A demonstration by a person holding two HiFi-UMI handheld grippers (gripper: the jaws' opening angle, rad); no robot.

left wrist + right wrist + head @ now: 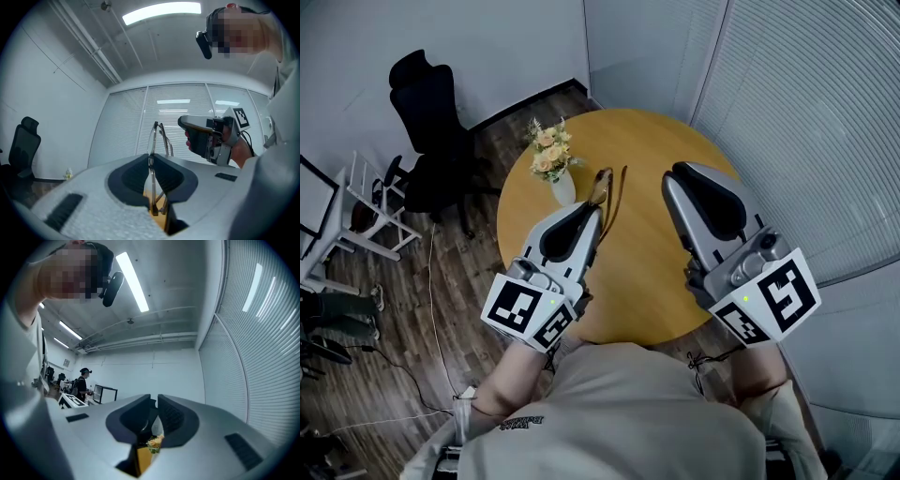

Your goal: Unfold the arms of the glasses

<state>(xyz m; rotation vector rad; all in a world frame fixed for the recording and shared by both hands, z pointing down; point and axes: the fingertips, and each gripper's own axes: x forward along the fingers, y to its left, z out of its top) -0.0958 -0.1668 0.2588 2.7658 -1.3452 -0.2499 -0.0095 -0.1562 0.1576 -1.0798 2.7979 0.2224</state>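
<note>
**Head view.** The left tongs are clenched on the glasses and hold them in the air above the round wooden tabletop, clear of the flower vase. Lifting the frame off the surface likely gives the arms room to swing out. The right tongs are held level beside them, apart from the frame, and carry nothing. This looks like a stand-by position for reaching an arm. A black office chair stands on the wood-plank floor to the left. Slatted blinds fill the right side.

**Left gripper view.** The jaws press on the frame, which stands upright and edge-on between them. Both arms appear to lie folded against it, so the unfolding is judged not yet done. The right tongs sit near the frame without touching it. A ceiling light runs overhead.

**Right gripper view.** The jaws are released, a narrow slit apart, with nothing between them. Only the flowers and tabletop show through the gap. A person stands far back among desks.
</note>
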